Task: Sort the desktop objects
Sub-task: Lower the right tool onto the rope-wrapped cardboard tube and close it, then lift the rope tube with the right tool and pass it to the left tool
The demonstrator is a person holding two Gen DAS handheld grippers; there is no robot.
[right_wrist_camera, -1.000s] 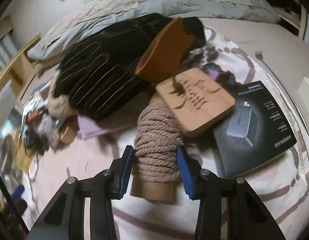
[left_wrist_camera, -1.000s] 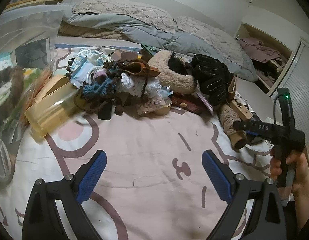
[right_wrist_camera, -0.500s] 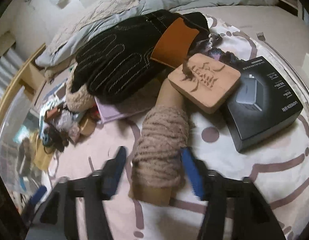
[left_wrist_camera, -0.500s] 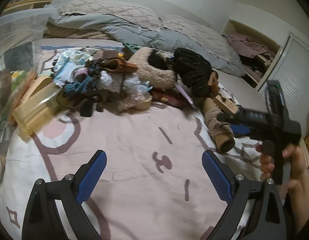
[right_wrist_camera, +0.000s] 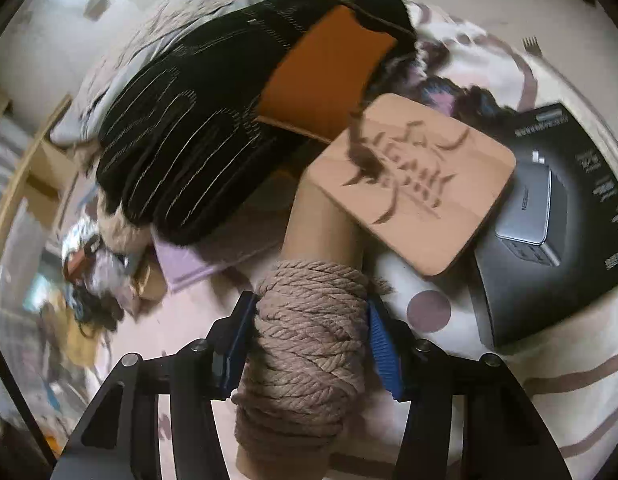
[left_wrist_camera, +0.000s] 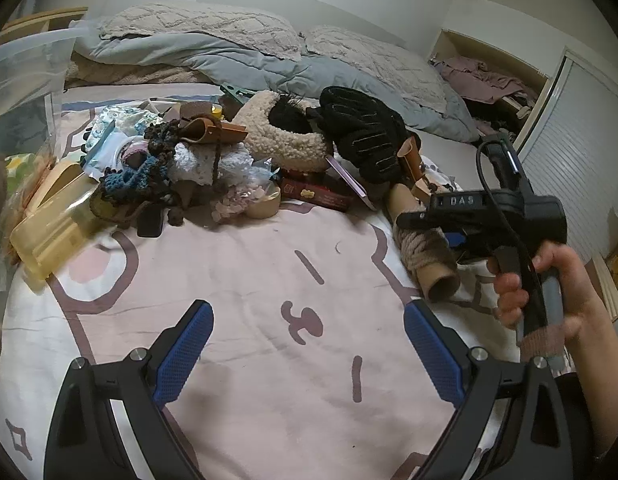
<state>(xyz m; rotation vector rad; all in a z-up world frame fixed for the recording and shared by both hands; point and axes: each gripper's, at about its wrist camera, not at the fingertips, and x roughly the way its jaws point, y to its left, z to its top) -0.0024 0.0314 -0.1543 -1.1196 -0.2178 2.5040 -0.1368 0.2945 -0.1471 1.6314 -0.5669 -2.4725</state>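
Observation:
A cardboard tube wound with beige rope lies on the pink bedspread; it also shows in the left wrist view. My right gripper is shut on the rope spool, its blue pads pressed against both sides. The right gripper also shows in the left wrist view, held by a hand. My left gripper is open and empty above the bare bedspread. A wooden plaque rests on the tube's far end. A black glove lies behind it.
A black product box lies right of the plaque. A heap of yarn, fabric and small items sits at the back left, with a yellow plastic box, a fleece slipper and a clear bin. Pillows and a duvet lie behind.
My right gripper has closed tighter on the rope spool and the spool has shifted and turned a little. My left gripper has swung its view slightly, still open.

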